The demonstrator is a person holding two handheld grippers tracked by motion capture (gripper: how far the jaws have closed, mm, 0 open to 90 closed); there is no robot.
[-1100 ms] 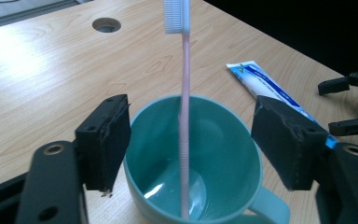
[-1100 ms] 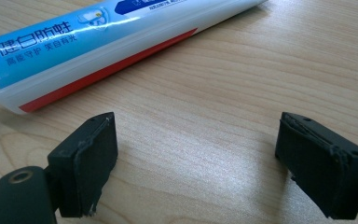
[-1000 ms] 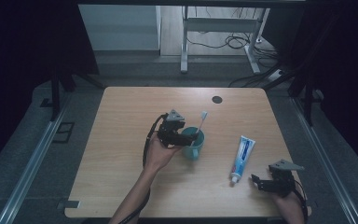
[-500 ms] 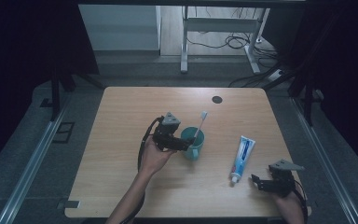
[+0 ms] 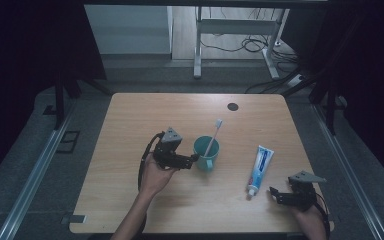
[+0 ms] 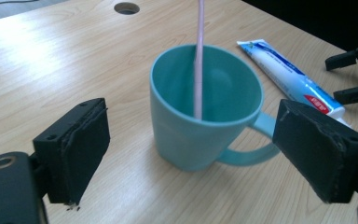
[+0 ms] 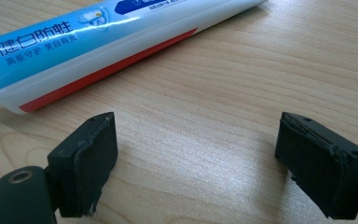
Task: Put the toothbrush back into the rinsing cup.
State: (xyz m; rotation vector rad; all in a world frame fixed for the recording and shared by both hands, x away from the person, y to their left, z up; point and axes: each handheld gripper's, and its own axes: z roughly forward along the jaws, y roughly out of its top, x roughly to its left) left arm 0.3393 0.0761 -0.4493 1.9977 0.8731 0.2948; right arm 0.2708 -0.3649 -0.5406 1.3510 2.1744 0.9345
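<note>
Teal and upright, the mug (image 5: 206,153) stood near the middle of the wooden tabletop (image 5: 130,120), its handle turned toward my side, with a pink-handled toothbrush (image 5: 212,137) leaning inside it, bristles up. My left hand-held gripper (image 5: 194,159) lay just beside the mug on its left in the high view; its jaws had just been opening, and in the left gripper view they stood wide on either side of the mug (image 6: 205,112), the pads clear of its wall, so nothing was held. To the right of the mug, a little apart, a blue and white toothpaste tube (image 5: 259,170) lay flat, its cap end toward me. My right hand-held gripper (image 5: 275,195) rested near the tabletop's near right corner, just beside the tube's cap end, jaws spread wide over bare wood, with the tube (image 7: 98,42) lying beyond its fingertips.
</note>
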